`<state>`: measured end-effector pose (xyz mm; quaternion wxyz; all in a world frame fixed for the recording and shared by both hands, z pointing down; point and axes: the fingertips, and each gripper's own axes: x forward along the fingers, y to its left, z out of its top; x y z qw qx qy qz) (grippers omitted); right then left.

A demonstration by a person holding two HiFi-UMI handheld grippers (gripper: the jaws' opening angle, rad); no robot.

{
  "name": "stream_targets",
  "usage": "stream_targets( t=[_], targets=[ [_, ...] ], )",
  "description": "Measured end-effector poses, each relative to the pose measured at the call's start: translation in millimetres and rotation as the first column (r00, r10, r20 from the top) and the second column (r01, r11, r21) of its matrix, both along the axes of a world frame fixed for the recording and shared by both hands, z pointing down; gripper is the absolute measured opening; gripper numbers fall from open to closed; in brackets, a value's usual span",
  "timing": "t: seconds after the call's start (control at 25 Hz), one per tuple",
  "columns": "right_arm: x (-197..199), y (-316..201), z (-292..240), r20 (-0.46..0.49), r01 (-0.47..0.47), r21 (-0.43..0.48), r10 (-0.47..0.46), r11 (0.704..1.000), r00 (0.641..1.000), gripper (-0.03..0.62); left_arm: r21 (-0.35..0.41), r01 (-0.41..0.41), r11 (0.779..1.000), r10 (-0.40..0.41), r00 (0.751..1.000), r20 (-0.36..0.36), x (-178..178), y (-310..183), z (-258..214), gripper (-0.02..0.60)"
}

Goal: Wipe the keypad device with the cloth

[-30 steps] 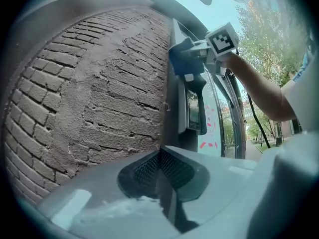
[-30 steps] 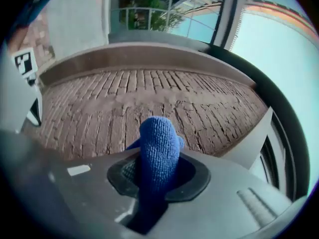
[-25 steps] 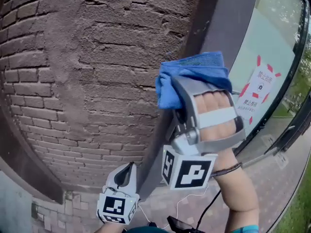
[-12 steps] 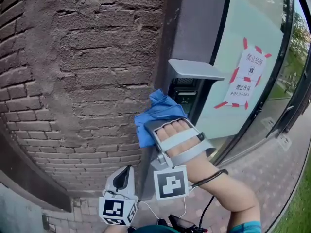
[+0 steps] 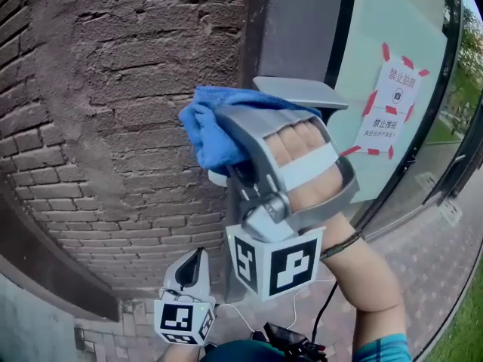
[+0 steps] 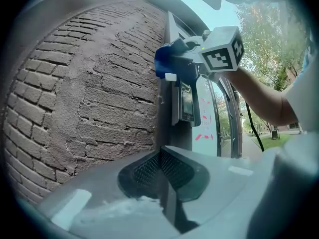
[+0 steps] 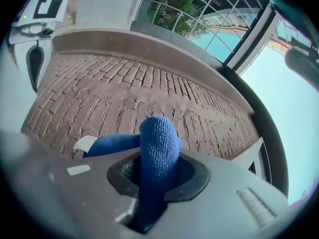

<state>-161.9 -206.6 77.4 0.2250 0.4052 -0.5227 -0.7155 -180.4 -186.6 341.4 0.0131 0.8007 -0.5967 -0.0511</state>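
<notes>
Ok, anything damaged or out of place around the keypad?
Nothing stands out. The keypad device looks intact; the right gripper is shut on the blue cloth by its hood, the left gripper shut and empty.

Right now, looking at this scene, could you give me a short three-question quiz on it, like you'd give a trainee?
1. True or false: the left claw holds the cloth.
2. What colour is the cloth? A red, B blue, C white.
3. Fill in: the keypad is mounted beside a ____ wall.

Key:
1. False. The right claw grips it, and the left claw is shut on nothing.
2. B.
3. Brick.
</notes>
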Motion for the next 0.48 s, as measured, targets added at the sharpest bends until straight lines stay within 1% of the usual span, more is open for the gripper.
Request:
stream_targets(
  t=[0.12,0.28,0.4,0.48],
  targets=[
    [4.1,-10.8,14.6,0.009,-0.002,-0.050,0.002,0.999,1.000,0.067,0.001,0.019,1.000,-0.019,1.000,0.003,-3.3,0.7,0.1,-0.009],
    [6.2,-19.0,64.1,-0.021,0.010,-0.162,-0.014,0.987,1.000,0.067,-0.006,0.034,0.999,-0.034,0.999,0.004,-4.3,-2.0,3.1,-0.009],
    [12.1,-20.6,105.7,-0.025,0.023,-0.261,-0.031,0.965,0.999,0.066,-0.009,0.029,1.000,-0.028,1.000,0.011,0.7,-5.5,4.9,-0.009],
    [15.4,-21.2,136.1,-0.022,0.038,-0.346,-0.048,0.937,0.999,0.066,-0.017,0.017,1.000,-0.017,1.000,0.010,5.8,-8.8,8.2,-0.009]
  ],
)
